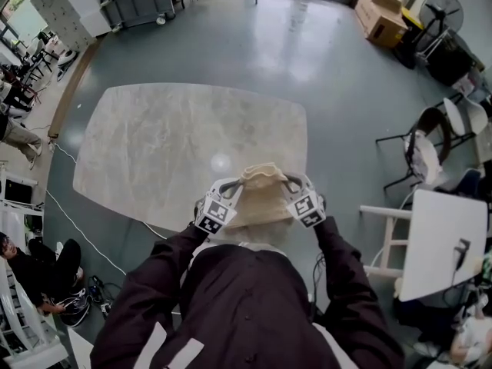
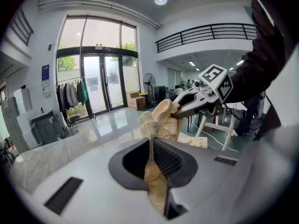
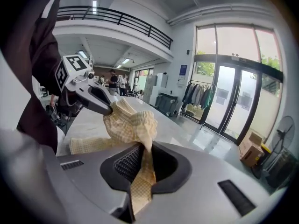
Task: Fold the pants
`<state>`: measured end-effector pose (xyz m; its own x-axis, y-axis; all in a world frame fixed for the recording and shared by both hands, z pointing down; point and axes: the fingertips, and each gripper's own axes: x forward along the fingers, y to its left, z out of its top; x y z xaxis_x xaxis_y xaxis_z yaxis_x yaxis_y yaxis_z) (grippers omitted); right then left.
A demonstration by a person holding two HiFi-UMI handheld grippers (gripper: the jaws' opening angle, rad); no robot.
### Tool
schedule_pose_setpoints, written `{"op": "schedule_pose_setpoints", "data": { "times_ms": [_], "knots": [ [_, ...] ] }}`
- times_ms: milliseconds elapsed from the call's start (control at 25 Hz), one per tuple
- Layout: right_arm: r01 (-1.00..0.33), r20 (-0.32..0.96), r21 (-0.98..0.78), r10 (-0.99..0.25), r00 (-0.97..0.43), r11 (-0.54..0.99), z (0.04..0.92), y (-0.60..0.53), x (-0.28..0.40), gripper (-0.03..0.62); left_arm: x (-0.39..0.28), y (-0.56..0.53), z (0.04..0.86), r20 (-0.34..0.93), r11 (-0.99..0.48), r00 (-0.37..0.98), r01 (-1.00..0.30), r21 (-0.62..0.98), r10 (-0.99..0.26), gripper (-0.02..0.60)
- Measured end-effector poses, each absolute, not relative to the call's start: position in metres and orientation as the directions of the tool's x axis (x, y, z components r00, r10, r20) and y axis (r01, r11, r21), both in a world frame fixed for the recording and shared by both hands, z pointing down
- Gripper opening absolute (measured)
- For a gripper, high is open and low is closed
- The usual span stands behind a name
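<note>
Above the near edge of the pale marble-look table (image 1: 154, 144), the cream waffle-knit pants (image 1: 263, 197) hang bunched between both tools. The left gripper (image 1: 235, 184) and right gripper (image 1: 292, 181) each have jaws nearly together, pinching a thin fold of cloth. Such limp, loosely woven fabric could slide out of either narrow pinch, or land crumpled rather than flat.
</note>
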<state>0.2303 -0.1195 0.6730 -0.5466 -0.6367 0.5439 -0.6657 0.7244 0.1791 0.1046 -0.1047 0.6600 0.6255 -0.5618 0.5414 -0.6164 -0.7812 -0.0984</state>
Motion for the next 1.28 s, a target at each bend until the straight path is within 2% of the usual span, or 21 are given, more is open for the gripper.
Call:
{"op": "schedule_pose_setpoints", "data": {
  "times_ms": [240,480,640,720,800,960,1160,1280],
  "knots": [
    [-0.544,0.600,0.314,-0.606,-0.521,0.778,0.693,-0.070,0.227,0.028,0.104,-0.060,0.676,0.577,-0.831,0.616,-0.503,-0.237,-0.537,0.021],
    [-0.406,0.714,0.339,-0.513,-0.476,0.849,0.746,-0.025,0.232,0.098,0.108,-0.018,0.725,0.639,-0.854,0.575,-0.249,-0.458,-0.510,0.021],
    [-0.369,0.751,0.298,-0.455,-0.479,0.880,0.769,0.002,0.235,0.129,0.106,0.005,0.746,0.692,-0.889,0.566,-0.206,-0.409,-0.449,0.023],
    [-0.359,0.755,0.282,-0.436,-0.489,0.890,0.770,0.010,0.237,0.137,0.108,0.015,0.750,0.708,-0.908,0.574,-0.187,-0.376,-0.412,0.067],
    [-0.333,0.767,0.277,-0.416,-0.488,0.901,0.768,0.018,0.238,0.137,0.107,0.026,0.753,0.724,-0.918,0.578,-0.129,-0.375,-0.377,0.094],
    [-0.249,0.798,0.297,-0.383,-0.466,0.922,0.771,0.039,0.236,0.137,0.105,0.044,0.762,0.755,-0.913,0.566,0.008,-0.408,-0.332,0.094],
    [-0.314,0.807,0.240,-0.369,-0.461,0.918,0.772,0.048,0.244,0.137,0.098,0.055,0.765,0.768,-0.926,0.574,0.041,-0.375,-0.286,0.094],
    [-0.441,0.774,0.154,-0.385,-0.502,0.884,0.757,0.048,0.244,0.137,0.098,0.053,0.753,0.746,-0.941,0.595,-0.052,-0.336,-0.299,0.094]
  ]
}}
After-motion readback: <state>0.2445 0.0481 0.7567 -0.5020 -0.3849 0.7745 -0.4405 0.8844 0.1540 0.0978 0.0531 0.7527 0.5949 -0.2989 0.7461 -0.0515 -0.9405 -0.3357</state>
